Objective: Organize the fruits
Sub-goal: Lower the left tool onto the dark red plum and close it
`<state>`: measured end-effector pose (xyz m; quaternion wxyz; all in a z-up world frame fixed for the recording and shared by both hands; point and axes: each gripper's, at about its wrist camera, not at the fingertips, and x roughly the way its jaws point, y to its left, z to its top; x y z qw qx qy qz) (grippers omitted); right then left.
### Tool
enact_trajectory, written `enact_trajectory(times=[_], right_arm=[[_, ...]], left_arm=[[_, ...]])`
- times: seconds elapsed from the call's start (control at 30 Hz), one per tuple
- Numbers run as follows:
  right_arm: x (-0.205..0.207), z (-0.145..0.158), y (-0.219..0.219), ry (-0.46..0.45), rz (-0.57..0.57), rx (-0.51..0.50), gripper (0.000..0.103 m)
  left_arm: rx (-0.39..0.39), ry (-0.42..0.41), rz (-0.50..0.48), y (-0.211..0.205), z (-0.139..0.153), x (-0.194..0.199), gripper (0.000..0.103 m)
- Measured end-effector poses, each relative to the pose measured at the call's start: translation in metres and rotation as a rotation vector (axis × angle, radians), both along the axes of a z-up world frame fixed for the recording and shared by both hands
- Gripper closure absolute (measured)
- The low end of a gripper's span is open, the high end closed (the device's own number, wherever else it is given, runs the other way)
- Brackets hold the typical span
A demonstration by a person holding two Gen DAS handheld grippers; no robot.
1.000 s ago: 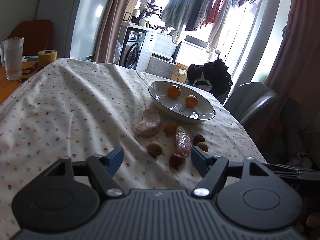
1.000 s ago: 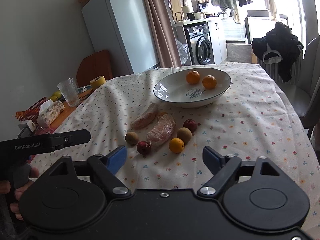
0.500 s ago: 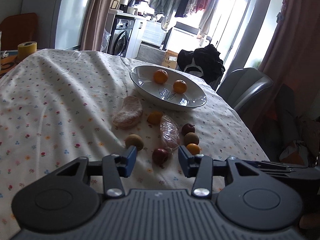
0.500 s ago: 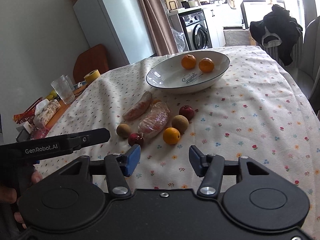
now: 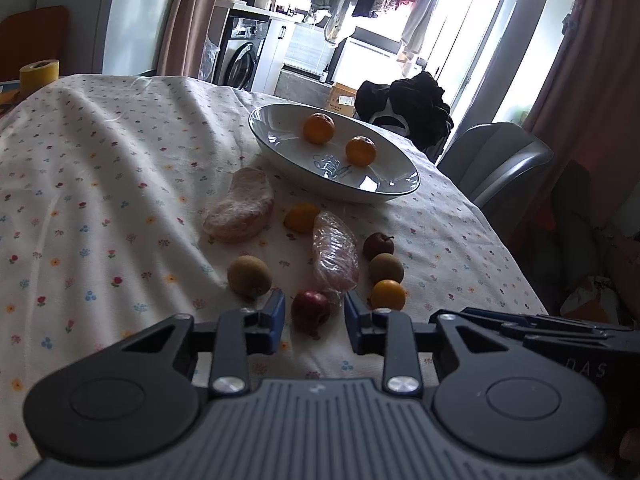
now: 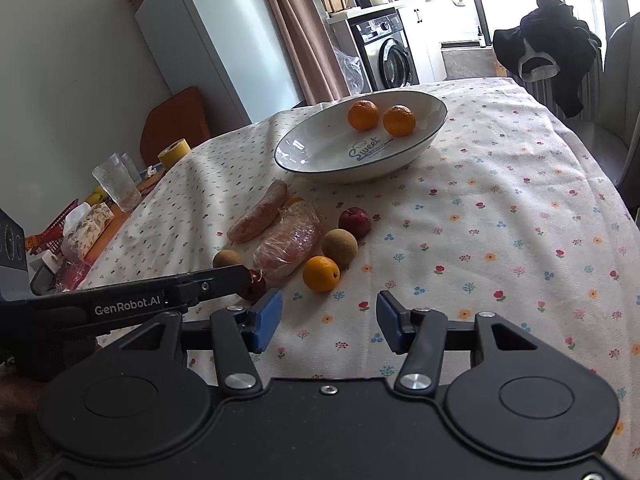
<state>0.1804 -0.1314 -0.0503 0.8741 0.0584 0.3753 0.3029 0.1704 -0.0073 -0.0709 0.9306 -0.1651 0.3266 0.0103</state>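
A white bowl (image 5: 380, 178) (image 6: 320, 148) holds two oranges (image 5: 318, 128) (image 6: 363, 115) on the flowered tablecloth. In front of it lie two plastic-wrapped fruit pieces (image 5: 335, 256) (image 5: 240, 212), two kiwis (image 5: 249, 275) (image 5: 386, 268), loose oranges (image 5: 388, 294) (image 6: 321, 273) and a red fruit (image 5: 378, 245). My left gripper (image 5: 314, 316) is closing around a dark red fruit (image 5: 311, 309), with small gaps still showing at both pads. My right gripper (image 6: 328, 320) stands partly open and holds nothing, just short of the near orange. The left gripper's finger (image 6: 224, 278) half hides the dark red fruit in the right wrist view.
A glass (image 6: 118, 186), a yellow tape roll (image 5: 39, 74) and snack packets (image 6: 84, 232) sit at the table's left end. A grey chair (image 5: 496, 160) and a chair draped with black clothing (image 5: 404, 108) stand beyond the right edge.
Both grippers have come forward and lower toward the loose fruit, and both pairs of jaws have narrowed. The left jaws now flank the dark red fruit.
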Motion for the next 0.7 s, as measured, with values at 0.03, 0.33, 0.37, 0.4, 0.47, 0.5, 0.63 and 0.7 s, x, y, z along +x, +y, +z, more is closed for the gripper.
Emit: enact_trajectory(times=[0.03,0.33,0.37,0.4,0.47,0.5,0.63,0.7], right_arm=[[0.001,0.000,0.000,-0.001,0.000,-0.003,0.051],[0.009,-0.005,0.004,0.014,-0.007,0.003,0.051],[0.010,-0.005,0.004,0.015,-0.007,0.003,0.051],[0.011,-0.006,0.005,0.016,-0.007,0.002,0.051],[0.013,-0.006,0.007,0.016,-0.007,0.001,0.051],[0.014,-0.006,0.008,0.015,-0.006,0.002,0.051],[0.017,-0.007,0.013,0.017,-0.002,0.005,0.051],[0.019,-0.009,0.018,0.020,0.005,0.004,0.051]], left_arm=[[0.001,0.005,0.001,0.000,-0.002,0.001,0.073],[-0.010,-0.004,-0.009,-0.002,-0.009,0.012,0.073],[-0.011,-0.004,-0.011,-0.002,-0.009,0.012,0.073],[-0.011,-0.006,-0.014,-0.002,-0.009,0.012,0.073],[-0.009,-0.006,-0.019,-0.001,-0.009,0.009,0.081],[-0.013,-0.006,-0.021,0.000,-0.009,0.008,0.081],[-0.022,-0.006,-0.019,0.004,-0.008,0.000,0.081],[-0.024,-0.008,-0.019,0.006,-0.007,-0.003,0.081]])
